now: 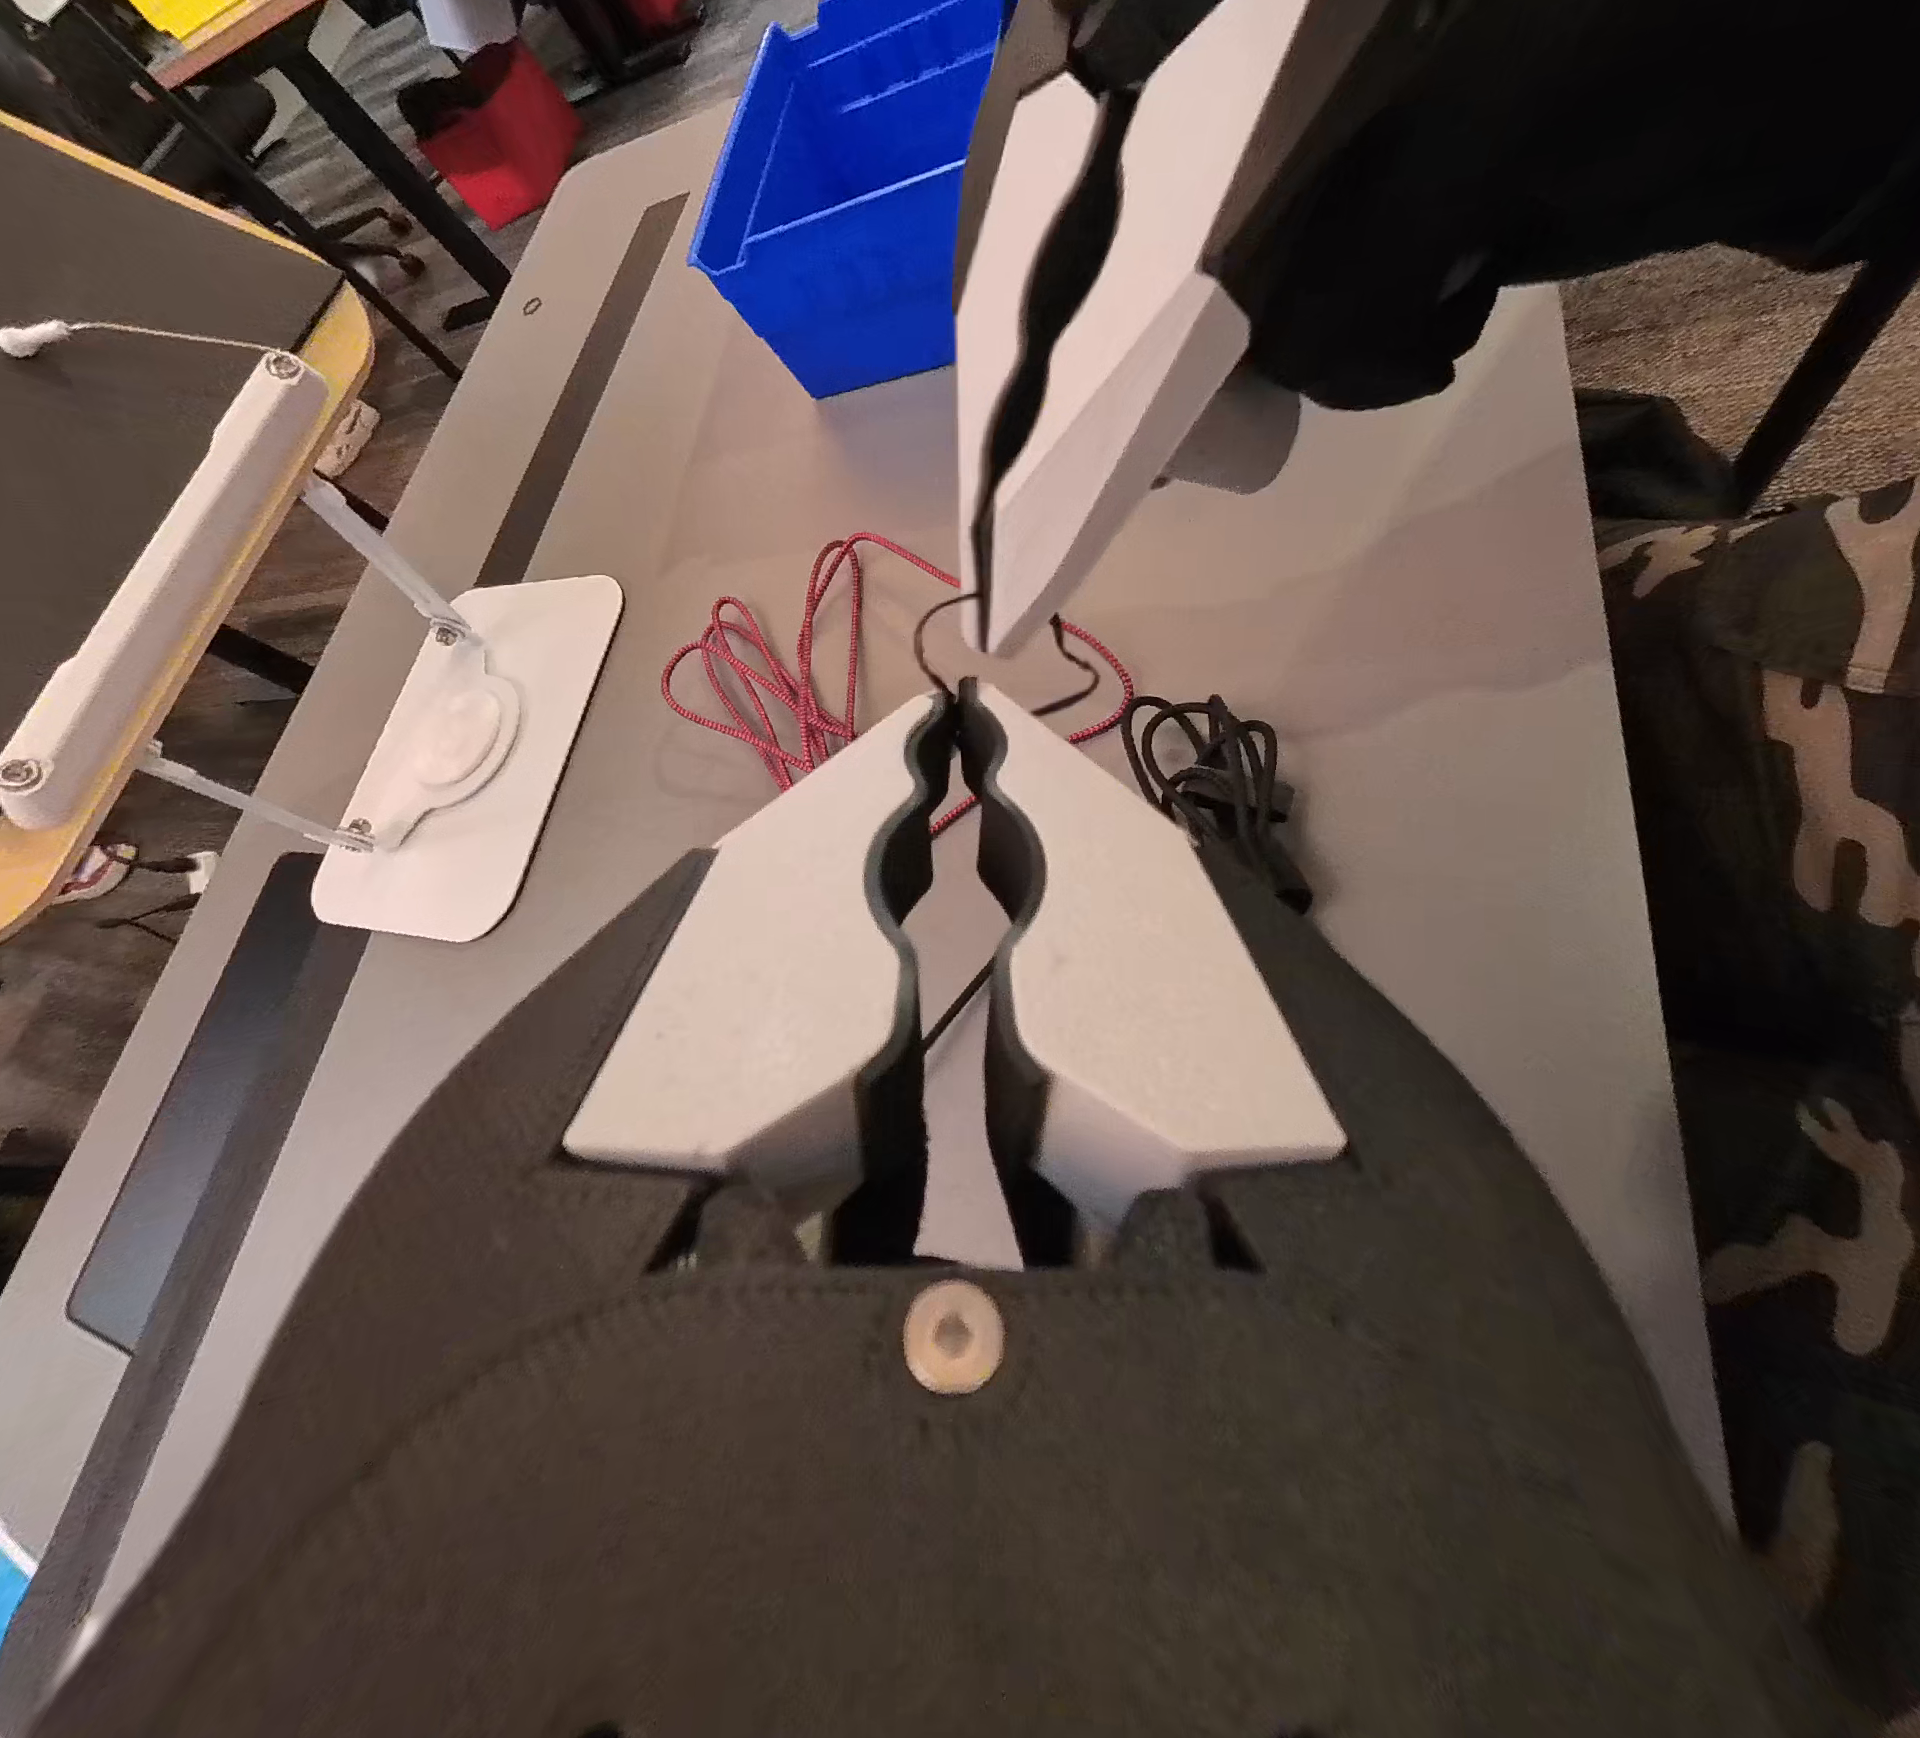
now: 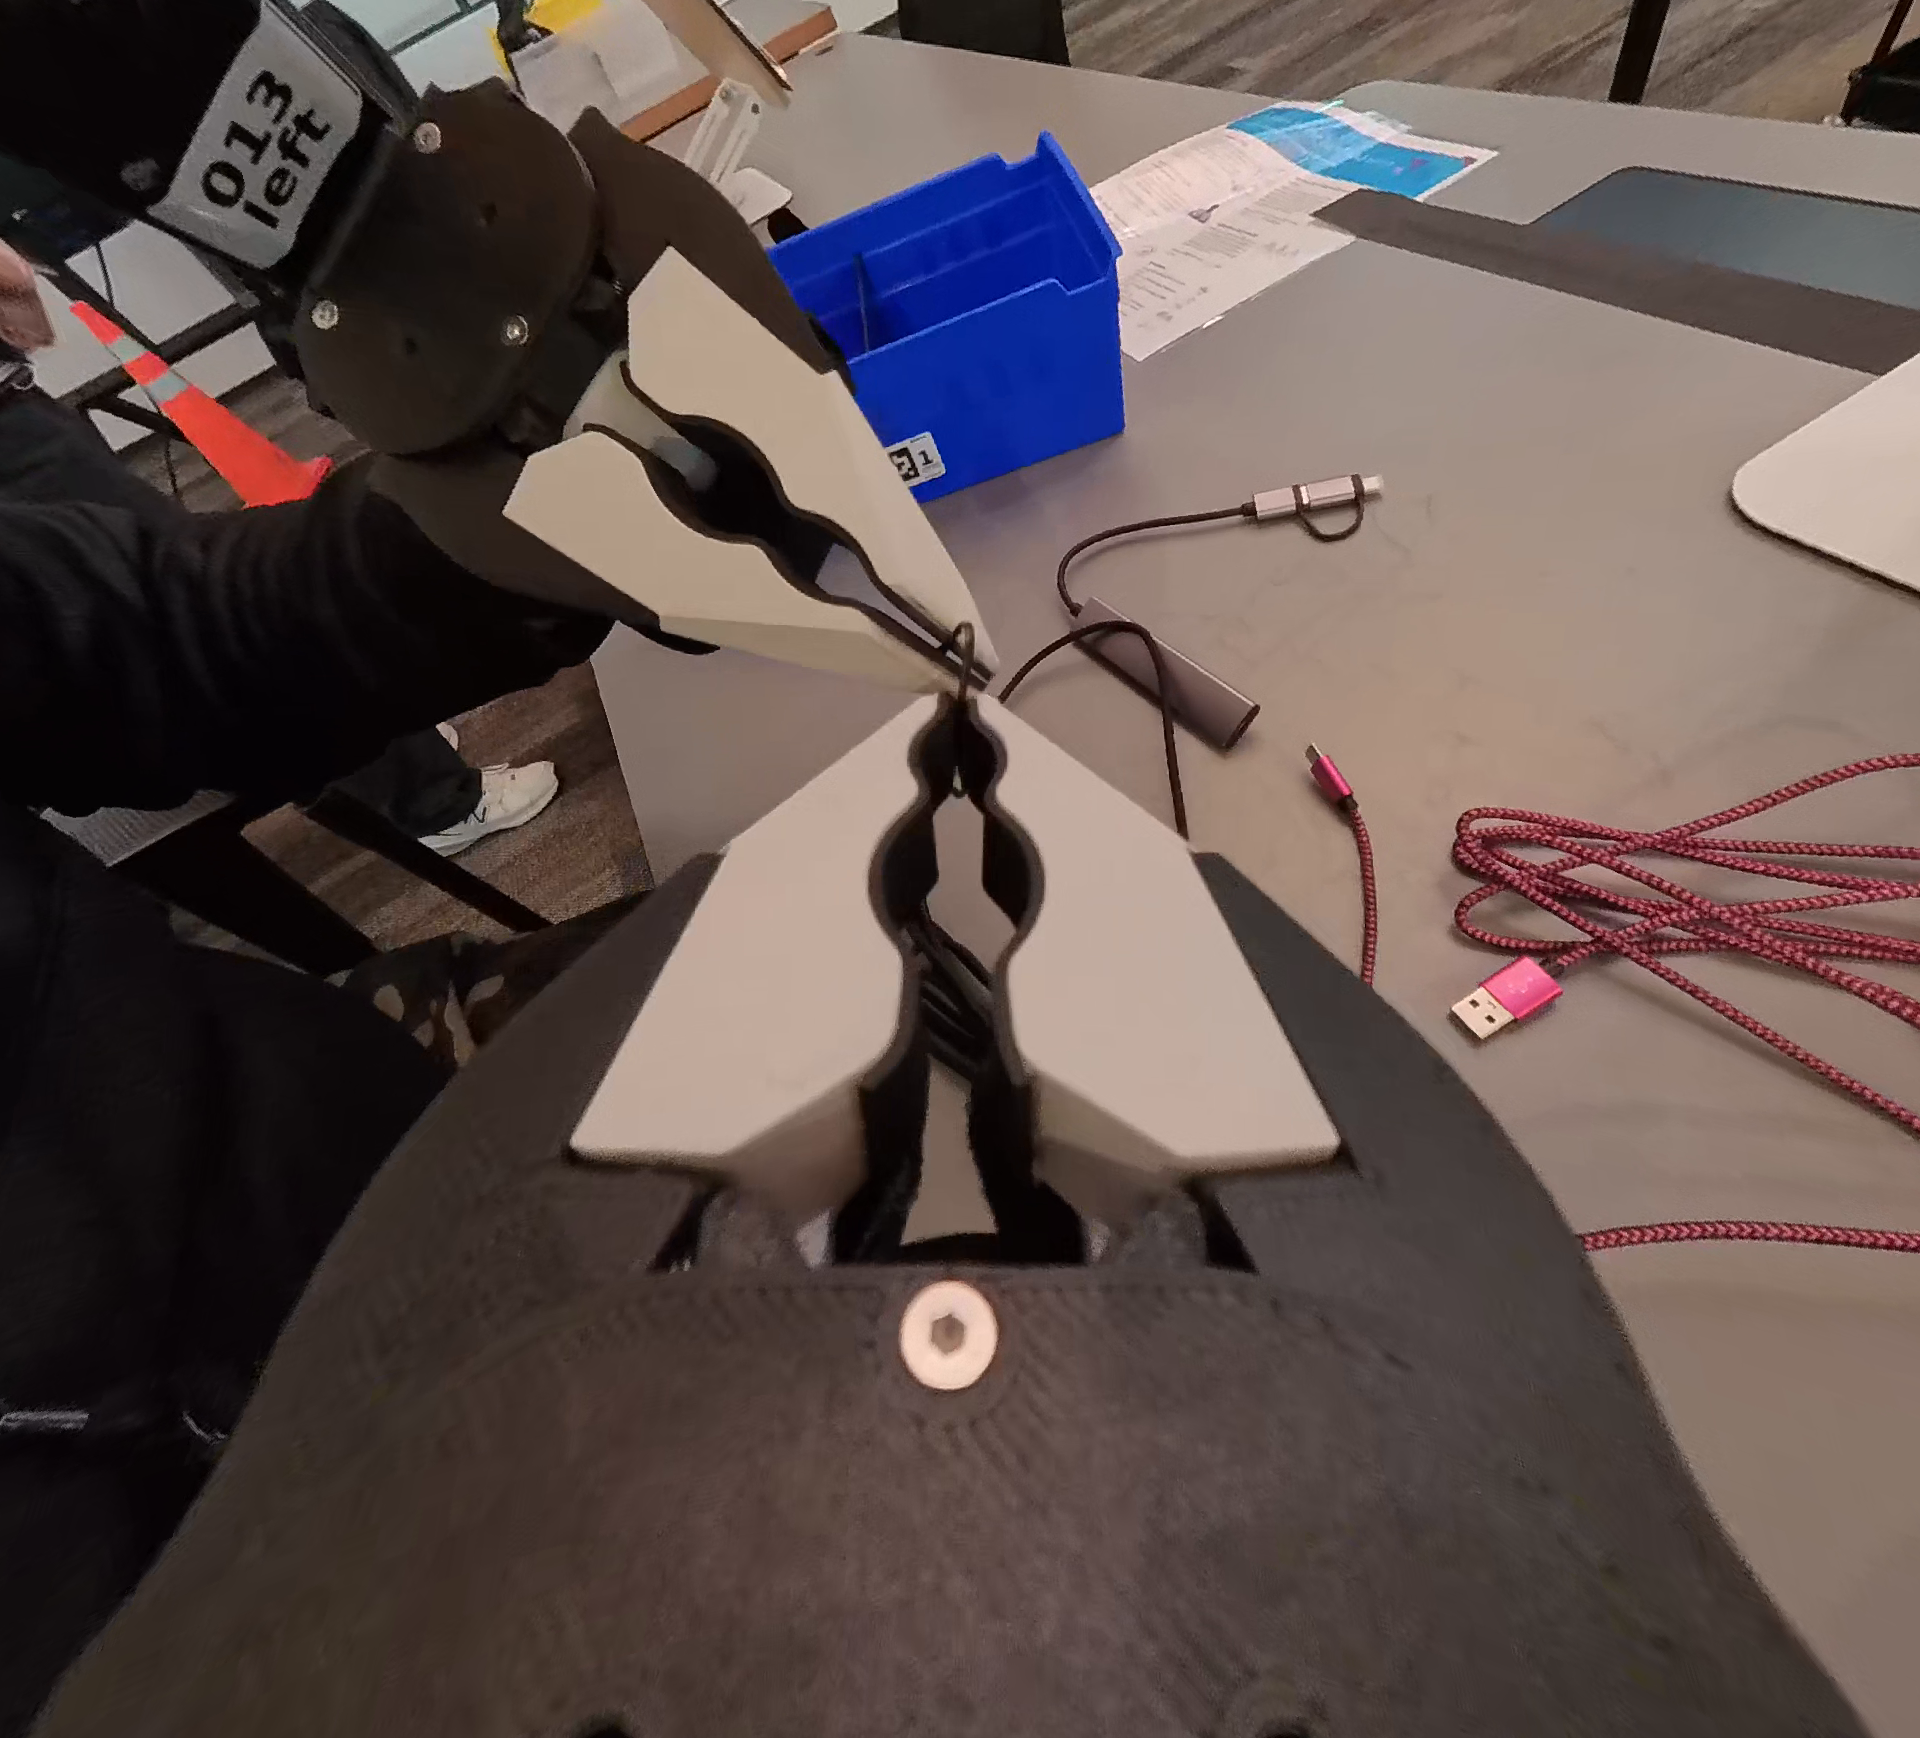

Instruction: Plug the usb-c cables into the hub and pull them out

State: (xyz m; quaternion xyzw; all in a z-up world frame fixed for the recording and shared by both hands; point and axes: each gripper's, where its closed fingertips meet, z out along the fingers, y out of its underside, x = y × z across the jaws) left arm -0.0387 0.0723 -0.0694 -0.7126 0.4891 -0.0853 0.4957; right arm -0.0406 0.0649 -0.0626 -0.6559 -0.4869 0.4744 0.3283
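Both grippers meet tip to tip above the grey table (image 2: 1558, 608). My left gripper (image 1: 956, 701) is shut on a thin black cable (image 1: 935, 628), and it also shows in the right wrist view (image 2: 956, 662). My right gripper (image 2: 961, 714) is shut on the same black cable (image 2: 1164, 722), which loops between the tips and trails over the grey hub (image 2: 1184, 675). In the left wrist view the right gripper (image 1: 987, 639) comes down from the upper right. The rest of the black cable lies bundled (image 1: 1216, 763). A red braided cable (image 2: 1683, 899) lies loose, its small plug (image 2: 1330, 774) apart from the hub.
A blue bin (image 2: 987, 317) stands behind the grippers. The hub's own lead ends in an adapter plug (image 2: 1314, 499). A white stand (image 1: 468, 753) is at the left, and a printed sheet (image 2: 1247, 213) and a white pad (image 2: 1839, 483) lie further off. A person's camouflage trousers (image 1: 1787, 805) are beside the table. Left and right tips are no more than a few centimetres apart.
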